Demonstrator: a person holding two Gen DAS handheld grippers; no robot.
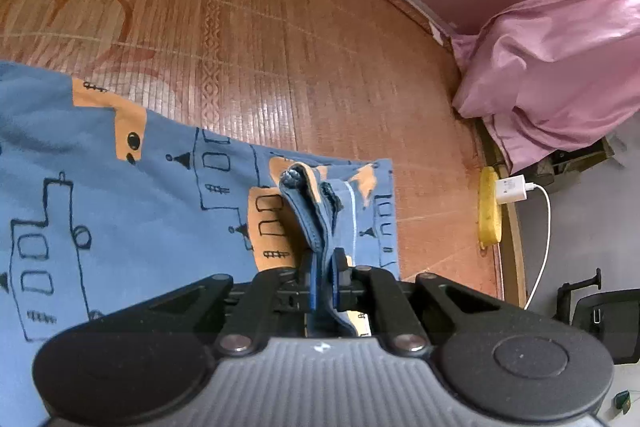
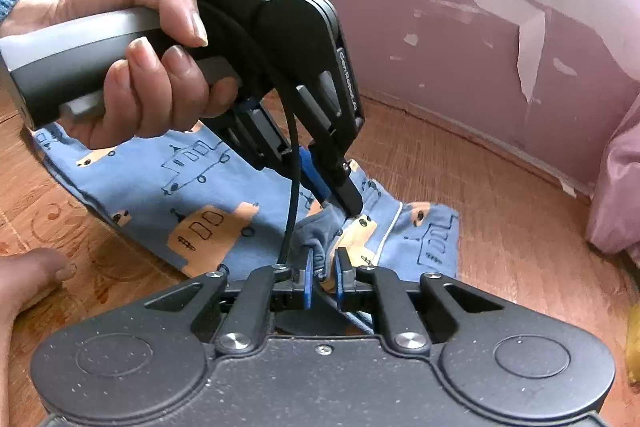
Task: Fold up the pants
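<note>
While both hand-held grippers pinch the same bunched edge, the blue pants (image 2: 160, 179) lie flat on a woven bamboo mat (image 1: 248, 27).

Seen from the right wrist, a hand (image 2: 132, 67) at the left grips the handle of the left hand-held gripper (image 2: 340, 201), whose jaws are closed on a raised fold of the fabric; just below it the right hand-held gripper (image 2: 323, 277) has its blue pads narrowed onto the neighbouring bunch of cloth. The pants, printed with orange patches and black line drawings, stretch with their long axis from the far left toward the near right, ending in a straight edge at the right. Seen from the left wrist, they run leftward out of the picture, and further right come a yellow banana (image 1: 489, 205) touching a white charger (image 1: 511, 189), then a pink sheet (image 1: 560, 67) against the peeling wall (image 2: 460, 27).
</note>
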